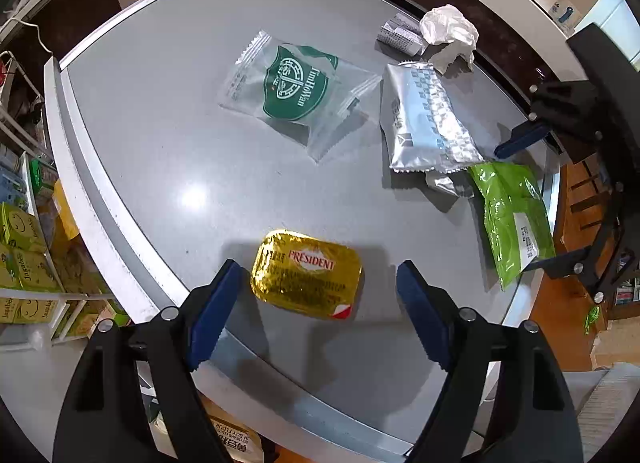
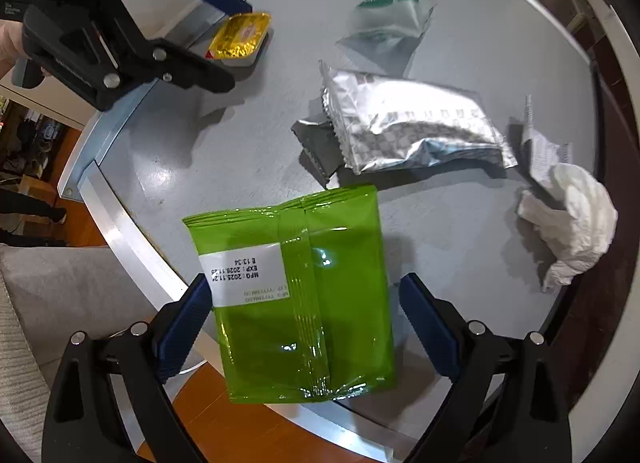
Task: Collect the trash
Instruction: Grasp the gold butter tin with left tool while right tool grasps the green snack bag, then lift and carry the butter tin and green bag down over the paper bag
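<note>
Trash is scattered over a round grey table [image 1: 168,167], and each gripper is poised above one piece. The left gripper [image 1: 320,295] is held with its jaws wide and nothing pressed between them; the gold butter portion [image 1: 307,277] lies flat on the tabletop in the gap, near the 6 o'clock edge of the left wrist view. The right gripper [image 2: 306,327] is likewise spread wide, with the green pouch [image 2: 304,295] lying below it at 6 o'clock of the right wrist view, its lower end overhanging the table rim.

The butter portion is judged light and fairly stiff, with a smooth foil top that could slip; a pinch across its short sides seems safest. The green pouch looks light, glossy and limp, so it is likely to buckle; the overhanging edge or the centre seam offers the best hold.

In the left wrist view a clear wrapper with a green logo [image 1: 298,91] is seen at 12 o'clock, a silver foil packet [image 1: 424,119] at 2 o'clock and a crumpled white tissue [image 1: 450,29] beyond it. All are probably featherweight and easily crushed.
</note>
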